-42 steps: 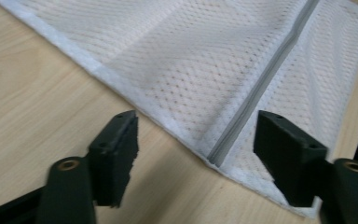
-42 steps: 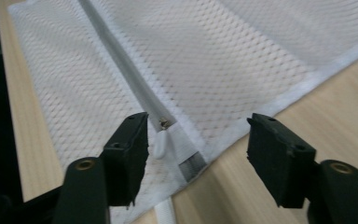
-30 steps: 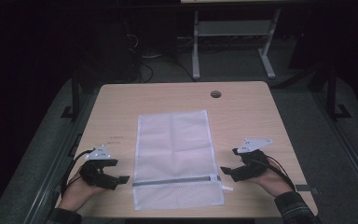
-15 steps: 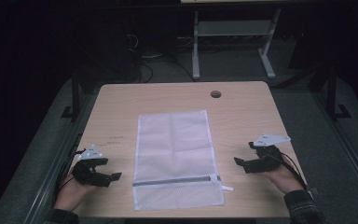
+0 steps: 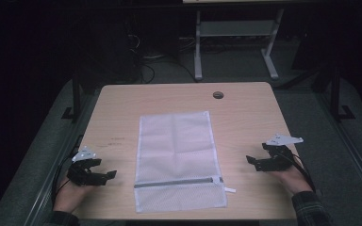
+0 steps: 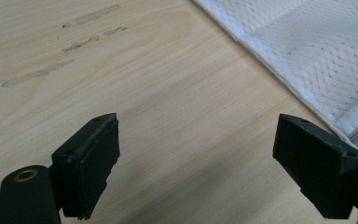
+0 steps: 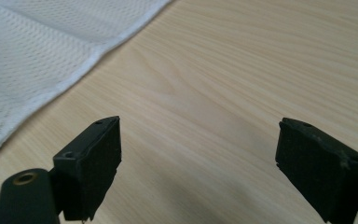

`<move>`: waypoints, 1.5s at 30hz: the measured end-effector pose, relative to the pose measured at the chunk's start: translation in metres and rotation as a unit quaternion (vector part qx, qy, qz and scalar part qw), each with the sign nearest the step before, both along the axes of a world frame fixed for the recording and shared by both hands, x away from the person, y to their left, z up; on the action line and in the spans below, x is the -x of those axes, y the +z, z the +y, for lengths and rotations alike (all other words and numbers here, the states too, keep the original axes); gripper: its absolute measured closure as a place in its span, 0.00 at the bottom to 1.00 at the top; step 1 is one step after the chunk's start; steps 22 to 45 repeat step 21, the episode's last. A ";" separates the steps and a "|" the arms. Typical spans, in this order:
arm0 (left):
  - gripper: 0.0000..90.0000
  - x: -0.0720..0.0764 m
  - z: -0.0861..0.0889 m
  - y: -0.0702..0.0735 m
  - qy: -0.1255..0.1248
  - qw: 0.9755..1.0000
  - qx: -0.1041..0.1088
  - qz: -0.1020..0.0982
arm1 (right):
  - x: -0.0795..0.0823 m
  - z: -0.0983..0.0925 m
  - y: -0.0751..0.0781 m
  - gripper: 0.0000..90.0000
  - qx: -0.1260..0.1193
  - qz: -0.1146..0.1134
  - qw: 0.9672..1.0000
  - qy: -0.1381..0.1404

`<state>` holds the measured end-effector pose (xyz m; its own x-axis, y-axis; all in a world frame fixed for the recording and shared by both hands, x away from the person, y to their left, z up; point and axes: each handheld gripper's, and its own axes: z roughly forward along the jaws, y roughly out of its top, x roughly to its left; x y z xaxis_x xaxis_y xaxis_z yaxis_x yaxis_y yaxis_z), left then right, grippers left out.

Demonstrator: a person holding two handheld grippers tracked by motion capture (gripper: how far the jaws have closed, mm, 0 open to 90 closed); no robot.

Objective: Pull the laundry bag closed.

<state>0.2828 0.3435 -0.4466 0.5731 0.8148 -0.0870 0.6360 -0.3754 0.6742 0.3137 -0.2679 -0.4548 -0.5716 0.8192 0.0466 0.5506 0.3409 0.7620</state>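
writing/brands: none legible anywhere; only dark scuff marks [image 6: 60,44] on the wood, ahead-left of the left gripper's jaws
left gripper [image 5: 104,176]: jaws spread wide, nothing held, bare wood between them in left gripper view; sits near table's left edge, hand [image 5: 70,195] behind it
right gripper [image 5: 253,162]: jaws also wide apart, empty, bare wood between them; grey 3-corner plate on top; hand [image 5: 292,178] behind, plaid sleeve [image 5: 308,209] at bottom of high view
mesh laundry bag [image 5: 178,159]: white, flat on table, between the 2 grippers, apart from both; long axis runs away from person
bag look: fine net weave, white bound hem, fold creases across upper part; grey zipper [image 5: 179,182] runs across near the near end, small white pull tab [image 5: 229,189] sticks out on the side toward the right gripper
bag in gripper views: hem corner + grey zip end at far right of left gripper view [image 6: 317,56]; hem crosses upper left of right gripper view [image 7: 51,51]
table [image 5: 245,117]: light wood, round cable hole [image 5: 218,95] far end, well beyond right gripper
room: open wood strip betw each gripper and bag edge; wide bare top beyond both grippers; bag's near hem close to table's near edge
surround: dark floor, grey metal frame [image 5: 235,42] beyond far edge
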 end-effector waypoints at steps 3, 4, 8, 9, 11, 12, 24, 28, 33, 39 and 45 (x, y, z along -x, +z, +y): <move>0.16 0.000 0.001 -0.002 -0.003 1.000 -0.003 0.003 | -0.001 -0.004 0.000 0.15 -0.006 -0.003 1.000 -0.008; 0.16 -0.001 0.001 -0.002 -0.003 1.000 -0.003 0.003 | -0.001 -0.004 0.000 0.15 -0.006 -0.004 1.000 -0.008; 0.16 -0.001 0.001 -0.003 -0.003 1.000 -0.003 0.003 | -0.001 -0.004 0.000 0.15 -0.005 -0.004 1.000 -0.009; 0.16 -0.001 0.001 -0.002 -0.003 1.000 -0.003 0.002 | -0.001 -0.004 0.000 0.15 -0.005 -0.004 1.000 -0.009; 0.16 -0.001 0.001 -0.002 -0.003 1.000 -0.003 0.002 | -0.001 -0.004 0.000 0.15 -0.005 -0.004 1.000 -0.009; 0.16 -0.001 0.001 -0.002 -0.002 1.000 -0.003 0.002 | -0.001 -0.004 0.000 0.15 -0.005 -0.005 1.000 -0.009; 0.15 -0.002 -0.001 -0.003 -0.009 1.000 -0.009 0.003 | 0.000 -0.005 0.002 0.15 -0.007 -0.007 1.000 -0.009; 0.15 -0.002 -0.001 -0.003 -0.009 1.000 -0.009 0.003 | 0.000 -0.005 0.002 0.15 -0.007 -0.007 1.000 -0.009; 0.15 -0.002 -0.001 -0.003 -0.009 1.000 -0.009 0.003 | 0.000 -0.005 0.002 0.15 -0.007 -0.007 1.000 -0.009; 0.15 -0.002 -0.001 -0.003 -0.009 1.000 -0.009 0.003 | 0.000 -0.005 0.002 0.15 -0.007 -0.007 1.000 -0.009; 0.15 -0.002 -0.001 -0.003 -0.009 1.000 -0.009 0.003 | 0.000 -0.005 0.002 0.15 -0.007 -0.007 1.000 -0.009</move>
